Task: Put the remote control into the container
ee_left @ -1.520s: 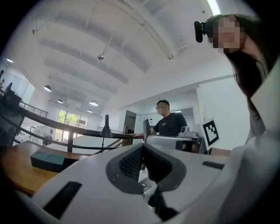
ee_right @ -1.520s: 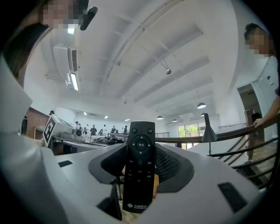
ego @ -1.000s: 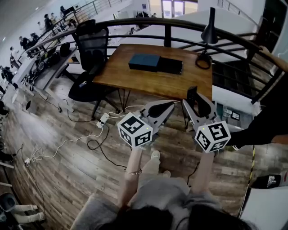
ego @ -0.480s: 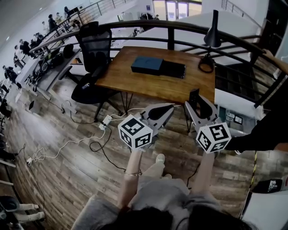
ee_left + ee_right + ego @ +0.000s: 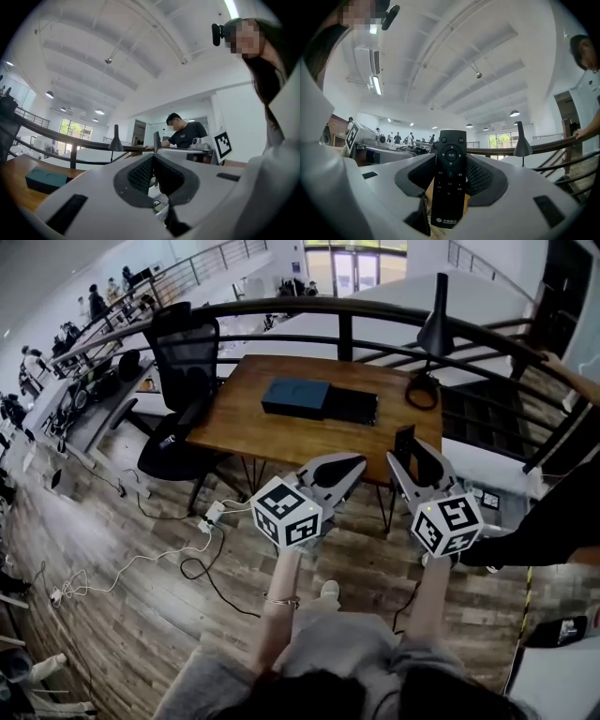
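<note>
A black remote control (image 5: pixel 449 180) stands upright between the jaws of my right gripper (image 5: pixel 451 176), which is shut on it. In the head view the remote (image 5: pixel 404 442) sticks up from the right gripper (image 5: pixel 413 457), just short of the wooden table's near edge. The container, a dark blue box (image 5: pixel 296 396) with a black part (image 5: pixel 352 406) beside it, lies in the middle of the table (image 5: pixel 281 432). My left gripper (image 5: pixel 351 465) hovers to the left of the right one, shut and empty. In the left gripper view the box (image 5: pixel 46 179) shows low at the left.
A black desk lamp (image 5: pixel 435 313) stands at the table's far right corner. A black office chair (image 5: pixel 186 357) sits left of the table and a curved railing (image 5: pixel 375 310) runs behind it. Cables (image 5: pixel 178 542) trail on the wooden floor. Another person's dark sleeve (image 5: pixel 544 521) reaches in at right.
The view has shifted a little and both grippers sit slightly higher in it. The right gripper still holds the remote; the left stays shut.
</note>
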Demonstrator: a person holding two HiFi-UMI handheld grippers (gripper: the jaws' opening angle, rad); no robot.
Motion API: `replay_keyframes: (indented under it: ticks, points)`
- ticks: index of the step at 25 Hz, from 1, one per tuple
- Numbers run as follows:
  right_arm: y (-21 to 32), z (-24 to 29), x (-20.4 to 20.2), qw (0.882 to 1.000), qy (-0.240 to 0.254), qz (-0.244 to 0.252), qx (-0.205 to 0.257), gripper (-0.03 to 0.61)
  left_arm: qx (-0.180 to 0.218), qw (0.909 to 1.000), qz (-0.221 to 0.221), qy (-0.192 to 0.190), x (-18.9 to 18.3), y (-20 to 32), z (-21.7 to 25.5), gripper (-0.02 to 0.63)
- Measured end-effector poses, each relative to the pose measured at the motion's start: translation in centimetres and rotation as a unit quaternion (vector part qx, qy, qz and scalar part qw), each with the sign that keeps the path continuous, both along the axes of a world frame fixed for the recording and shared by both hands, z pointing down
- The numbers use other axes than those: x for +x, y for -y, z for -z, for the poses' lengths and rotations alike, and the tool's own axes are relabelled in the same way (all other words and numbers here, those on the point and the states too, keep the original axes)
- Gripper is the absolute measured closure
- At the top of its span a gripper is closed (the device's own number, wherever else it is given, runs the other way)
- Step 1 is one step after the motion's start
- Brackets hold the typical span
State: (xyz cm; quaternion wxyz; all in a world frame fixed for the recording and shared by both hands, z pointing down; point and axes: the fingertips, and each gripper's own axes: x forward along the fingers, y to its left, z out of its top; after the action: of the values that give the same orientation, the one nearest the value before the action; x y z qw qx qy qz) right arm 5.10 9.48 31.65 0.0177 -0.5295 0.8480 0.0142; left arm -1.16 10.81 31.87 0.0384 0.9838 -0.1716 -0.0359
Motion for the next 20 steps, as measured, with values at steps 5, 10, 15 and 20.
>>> replay_keyframes:
  ticks: [5, 10, 15, 20]
  points:
    - [2.6, 0.1, -0.3, 1.0, -0.003, -0.001, -0.004, 0.37, -0.002, 1.0, -0.007, -0.002, 0.0, 2.6, 0.3, 0.611]
    - [5.0, -0.1, -1.1, 1.0, -0.008, 0.001, -0.009, 0.37, -0.006, 0.9999, -0.01, -0.002, -0.6, 4.7, 0.0, 0.611]
    - [7.1, 0.0, -2.3, 1.0, -0.015, 0.003, -0.013, 0.37, -0.013, 0.9998, -0.008, -0.013, -2.1, 6.7, -0.1, 0.611]
    - [8.6, -0.7, -3.1, 1.0, -0.015, 0.002, -0.02, 0.37, -0.02, 0.9997, -0.002, -0.011, -3.1, 8.2, -1.0, 0.611]
